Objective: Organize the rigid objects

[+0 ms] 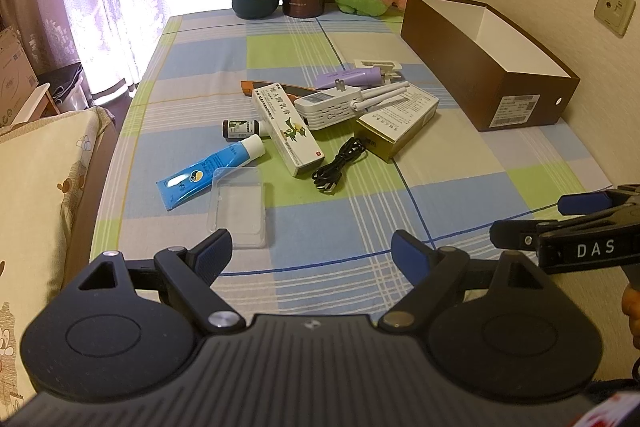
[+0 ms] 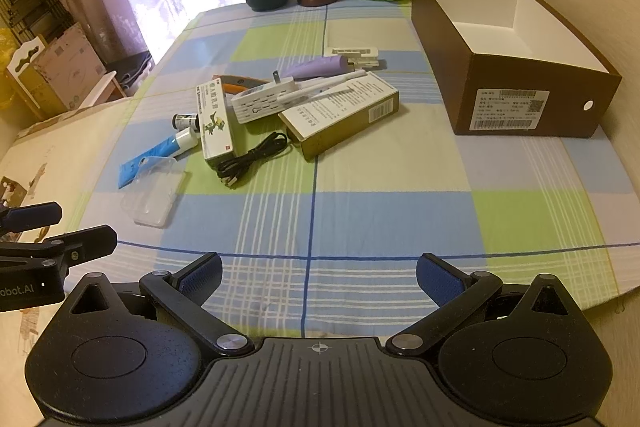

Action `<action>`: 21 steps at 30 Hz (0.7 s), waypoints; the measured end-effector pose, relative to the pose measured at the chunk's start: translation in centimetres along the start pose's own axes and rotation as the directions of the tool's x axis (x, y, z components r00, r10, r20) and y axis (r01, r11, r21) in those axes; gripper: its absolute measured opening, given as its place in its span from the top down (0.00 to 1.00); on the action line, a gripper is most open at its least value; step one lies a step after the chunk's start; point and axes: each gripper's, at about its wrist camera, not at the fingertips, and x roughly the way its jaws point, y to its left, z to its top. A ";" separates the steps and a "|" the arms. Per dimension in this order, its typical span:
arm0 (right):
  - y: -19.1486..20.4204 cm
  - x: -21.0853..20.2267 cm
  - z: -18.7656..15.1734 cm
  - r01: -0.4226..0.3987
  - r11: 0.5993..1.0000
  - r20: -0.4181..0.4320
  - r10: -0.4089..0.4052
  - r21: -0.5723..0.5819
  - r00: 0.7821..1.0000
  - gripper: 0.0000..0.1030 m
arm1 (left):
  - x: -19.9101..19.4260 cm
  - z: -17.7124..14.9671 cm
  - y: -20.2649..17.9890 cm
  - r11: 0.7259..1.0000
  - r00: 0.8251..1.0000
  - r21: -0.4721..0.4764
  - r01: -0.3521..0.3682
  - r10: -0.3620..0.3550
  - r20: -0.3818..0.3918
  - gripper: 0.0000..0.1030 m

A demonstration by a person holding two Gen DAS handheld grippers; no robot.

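In the left wrist view we see our left tongs point(image 1: 312, 251) spread wide and empty at the lower centre, above the blue-and-green checked tabletop point(image 1: 320, 211). Left of centre lie a blue squeeze tube point(image 1: 208, 173) and a clear plastic case point(image 1: 239, 207), touching. At mid-frame sit a long white carton point(image 1: 286, 129), a white plug-in router point(image 1: 340, 105) and a black cable point(image 1: 340, 165). At the right stands an open brown cardboard box point(image 1: 480, 75). Our right tongs point(image 2: 319, 277), likewise spread and empty, fill the right wrist view's lower centre.
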 end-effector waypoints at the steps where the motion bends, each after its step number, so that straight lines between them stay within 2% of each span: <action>1: 0.0 0.0 0.0 0.000 1.000 0.000 0.000 0.000 1.000 0.02 | 0.1 0.0 0.1 1.000 1.000 -0.001 0.000 0.000 0.000 0.18; 21: -0.1 1.4 1.2 -0.016 1.000 -0.014 0.016 0.006 1.000 0.02 | 1.6 1.3 0.4 0.999 0.999 -0.032 -0.027 0.026 -0.026 0.18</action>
